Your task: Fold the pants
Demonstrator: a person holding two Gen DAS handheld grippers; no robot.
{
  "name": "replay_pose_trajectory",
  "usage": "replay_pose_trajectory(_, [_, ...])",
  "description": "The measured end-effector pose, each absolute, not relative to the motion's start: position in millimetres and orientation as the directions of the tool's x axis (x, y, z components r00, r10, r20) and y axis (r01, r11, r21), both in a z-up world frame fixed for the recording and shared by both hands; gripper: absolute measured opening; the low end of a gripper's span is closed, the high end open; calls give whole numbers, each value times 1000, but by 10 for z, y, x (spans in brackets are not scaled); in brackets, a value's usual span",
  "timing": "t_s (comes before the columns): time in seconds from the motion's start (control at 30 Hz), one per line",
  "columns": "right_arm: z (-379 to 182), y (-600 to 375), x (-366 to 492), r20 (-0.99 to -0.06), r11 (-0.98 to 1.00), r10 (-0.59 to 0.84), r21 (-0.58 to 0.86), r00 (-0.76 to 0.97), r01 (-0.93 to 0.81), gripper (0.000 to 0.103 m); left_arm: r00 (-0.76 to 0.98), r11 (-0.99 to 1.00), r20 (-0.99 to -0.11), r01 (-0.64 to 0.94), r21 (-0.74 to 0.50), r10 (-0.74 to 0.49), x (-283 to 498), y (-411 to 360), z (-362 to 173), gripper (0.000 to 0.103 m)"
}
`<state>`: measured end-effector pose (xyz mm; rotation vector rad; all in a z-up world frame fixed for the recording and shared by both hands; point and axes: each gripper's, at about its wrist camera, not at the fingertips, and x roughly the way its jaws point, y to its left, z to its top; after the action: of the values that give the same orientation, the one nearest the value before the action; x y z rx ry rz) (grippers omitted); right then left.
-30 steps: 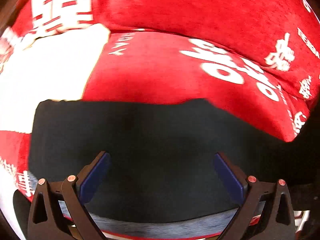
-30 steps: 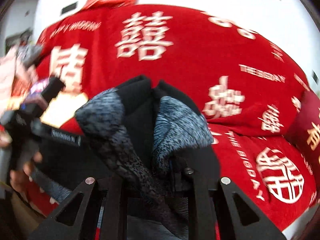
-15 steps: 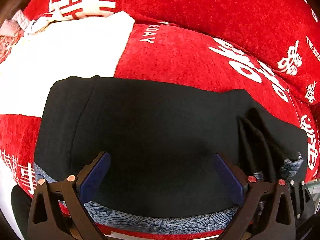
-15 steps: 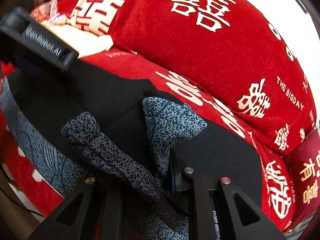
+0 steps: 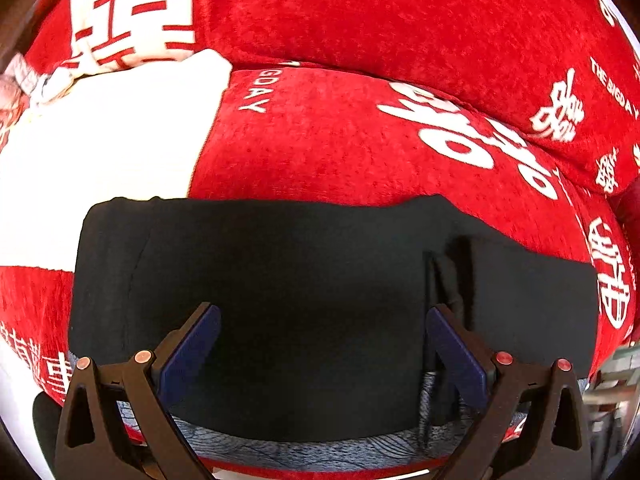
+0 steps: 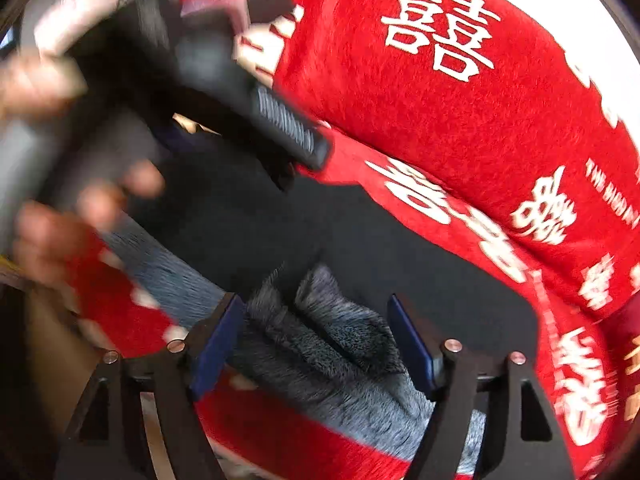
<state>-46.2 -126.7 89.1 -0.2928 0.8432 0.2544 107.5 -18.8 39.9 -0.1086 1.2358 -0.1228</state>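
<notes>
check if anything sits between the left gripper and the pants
Nothing visible does. The left gripper is open right above the black pants, which lie flat on the red cover. The white cloth lies off to one side, not between them.

Both wrist cameras are looking forward along their fingers, close above the black pants (image 5: 304, 300) lying on the red sofa cover (image 5: 328, 148). The right view is facing leftward, sharing the pants (image 6: 360, 232) and catching the left gripper (image 6: 224, 92).
</notes>
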Motion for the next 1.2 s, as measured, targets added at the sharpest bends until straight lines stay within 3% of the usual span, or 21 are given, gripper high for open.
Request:
replay_pose_trajectory(0.2, [1060,-2268,-326,-736,988,150,98,660,-117,82,324,986,-931,84,-146,-166,1051,-506,468,103])
replay_pose_trajectory(0.33, [731,-2901,-103,-779,969,112,222,617,104,82,309,984,-941,150,-97,-140,978,-791,359,103])
replay_pose_trajectory(0.43, [466,-3062,37,-816,950,126,264,565,168,82,277,983,-955,172,-60,-106,910,-904,191,103])
replay_pose_trajectory(0.97, [417,-2556,-598,-871,995,98,81,481,-57,82,283,969,-942,215,-122,-181,595,-703,214,103])
replay_pose_trajectory(1.2, [957,-3057,-613,-780,993,64,109,623,34,83,357,977,-913,149,-152,-196,731,-529,576,103])
